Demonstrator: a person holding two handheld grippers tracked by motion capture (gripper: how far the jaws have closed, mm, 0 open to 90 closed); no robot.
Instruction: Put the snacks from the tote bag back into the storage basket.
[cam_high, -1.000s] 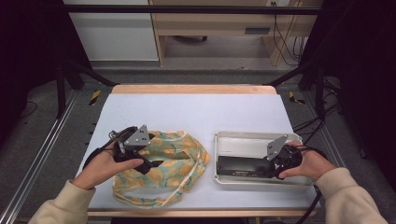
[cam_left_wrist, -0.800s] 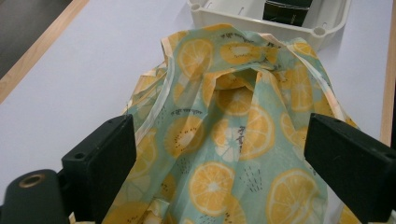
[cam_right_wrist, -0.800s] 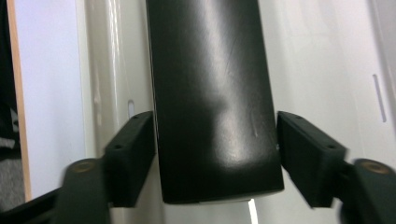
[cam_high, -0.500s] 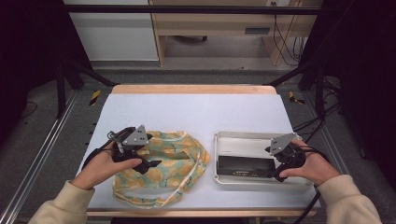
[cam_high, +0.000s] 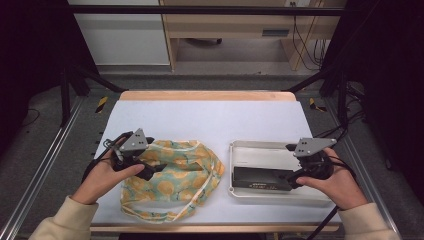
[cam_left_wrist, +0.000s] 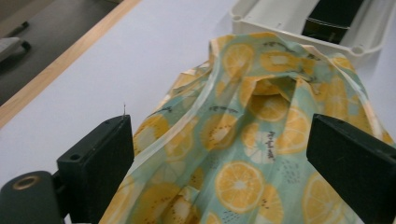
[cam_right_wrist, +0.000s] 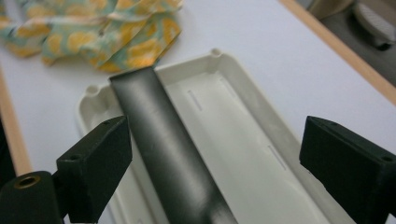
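Observation:
A cloth with a yellow citrus print (cam_high: 185, 175) lies crumpled on the white table at the front left. My left gripper (cam_high: 150, 172) rests over its left part, jaws wide open, and the cloth (cam_left_wrist: 243, 140) bulges up between them without being pinched. At the right stands a white tray (cam_high: 270, 146) with a long black box (cam_high: 260, 179) lying along its near side. My right gripper (cam_high: 294, 179) hovers above the tray's right end. Its jaws have just been opening and stand wide apart with nothing between them, the black box (cam_right_wrist: 159, 135) lying below in the tray (cam_right_wrist: 224, 121).
The table's wooden far edge (cam_high: 205, 95) runs across the back, with bare white surface in front of it. Metal frame rails flank both sides. Cables (cam_high: 345, 130) hang off the right side of the table.
My right gripper has opened and lifted out of the tray, leaving the black box lying there. The left gripper and the cloth have stayed put.

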